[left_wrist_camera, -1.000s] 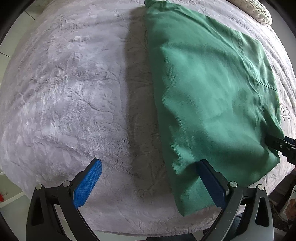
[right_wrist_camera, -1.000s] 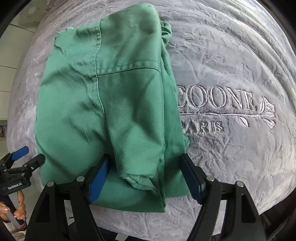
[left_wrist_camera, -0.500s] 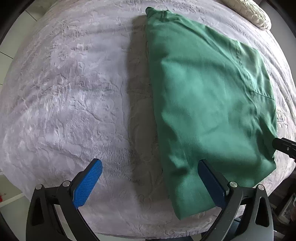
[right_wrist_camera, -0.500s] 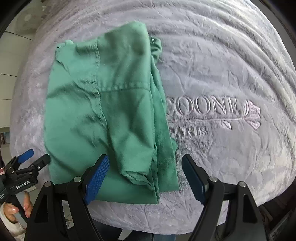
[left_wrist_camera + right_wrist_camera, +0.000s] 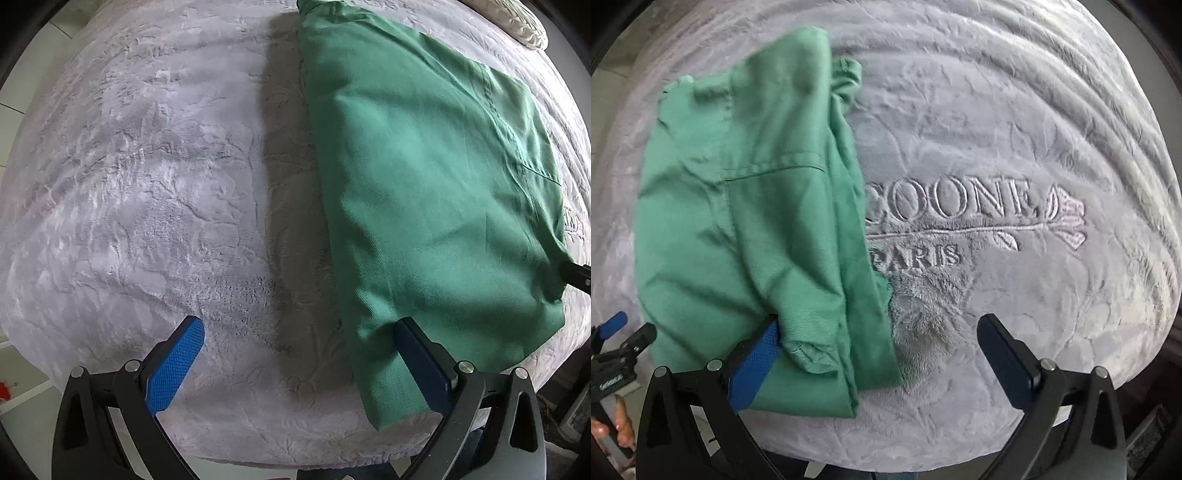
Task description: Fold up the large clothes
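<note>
A green garment (image 5: 424, 192) lies folded flat on a grey plush blanket (image 5: 147, 184). My left gripper (image 5: 297, 325) hangs open above the blanket's near edge, its right finger (image 5: 421, 365) over the garment's near corner. In the right wrist view the garment (image 5: 750, 236) covers the left half. My right gripper (image 5: 879, 323) points down over the garment's near right corner. Its jaws are opening wide and the pads press on nothing. The cloth's edge overlaps the tip of the left pad (image 5: 753, 369). The left gripper (image 5: 620, 343) shows at the far left.
Embroidered lettering (image 5: 960, 203) marks the blanket right of the garment. A pale pillow (image 5: 517, 22) lies at the far corner. The bed's edge runs just below both grippers, with floor beyond. A hand (image 5: 613, 424) holds the left gripper's handle.
The right gripper's jaws have spread wider and it has shifted right, so the garment sits further left in its view. The left gripper has hardly moved.
</note>
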Action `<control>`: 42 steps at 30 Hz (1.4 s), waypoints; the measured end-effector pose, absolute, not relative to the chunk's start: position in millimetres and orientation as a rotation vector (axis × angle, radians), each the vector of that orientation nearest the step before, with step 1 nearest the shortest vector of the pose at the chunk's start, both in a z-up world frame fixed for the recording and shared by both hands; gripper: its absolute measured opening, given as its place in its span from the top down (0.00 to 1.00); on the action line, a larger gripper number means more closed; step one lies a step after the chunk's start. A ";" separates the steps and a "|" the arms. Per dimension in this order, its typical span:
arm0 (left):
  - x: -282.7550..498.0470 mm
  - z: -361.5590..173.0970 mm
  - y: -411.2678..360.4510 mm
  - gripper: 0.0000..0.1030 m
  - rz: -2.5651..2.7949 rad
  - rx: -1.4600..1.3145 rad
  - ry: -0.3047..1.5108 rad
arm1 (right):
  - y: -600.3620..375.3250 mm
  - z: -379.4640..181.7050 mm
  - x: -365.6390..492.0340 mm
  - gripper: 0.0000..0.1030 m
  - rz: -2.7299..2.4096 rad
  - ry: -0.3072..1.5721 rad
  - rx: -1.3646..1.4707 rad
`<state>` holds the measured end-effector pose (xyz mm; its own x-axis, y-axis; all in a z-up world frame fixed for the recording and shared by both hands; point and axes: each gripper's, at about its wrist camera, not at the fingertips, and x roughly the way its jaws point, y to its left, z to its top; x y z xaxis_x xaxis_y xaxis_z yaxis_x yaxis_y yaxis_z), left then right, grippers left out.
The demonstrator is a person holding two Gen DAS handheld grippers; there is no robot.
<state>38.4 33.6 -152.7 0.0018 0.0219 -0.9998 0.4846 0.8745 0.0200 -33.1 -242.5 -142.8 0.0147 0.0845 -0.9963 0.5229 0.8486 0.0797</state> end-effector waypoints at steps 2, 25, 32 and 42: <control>38.6 -150.8 32.9 0.00 -0.375 0.411 1.540 | -243.6 -134.8 -34.8 0.00 -0.353 1.527 0.508; 56.0 -62.4 17.6 0.00 -0.375 0.353 1.372 | -215.8 -44.7 10.9 0.00 -0.353 1.335 0.517; 49.0 -36.1 8.8 0.00 -0.374 0.352 1.322 | -197.0 -25.2 20.0 0.00 -0.357 1.326 0.388; 40.7 -19.5 3.1 0.00 -0.386 0.347 1.288 | -186.3 -16.0 16.5 0.00 -0.366 1.333 0.349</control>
<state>40.7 3.1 -19.5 0.2325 -0.0838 -0.9690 0.4632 0.8856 0.0346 16.5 -186.3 -16.0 0.1956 -0.0582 -0.9790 0.4500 0.8923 0.0368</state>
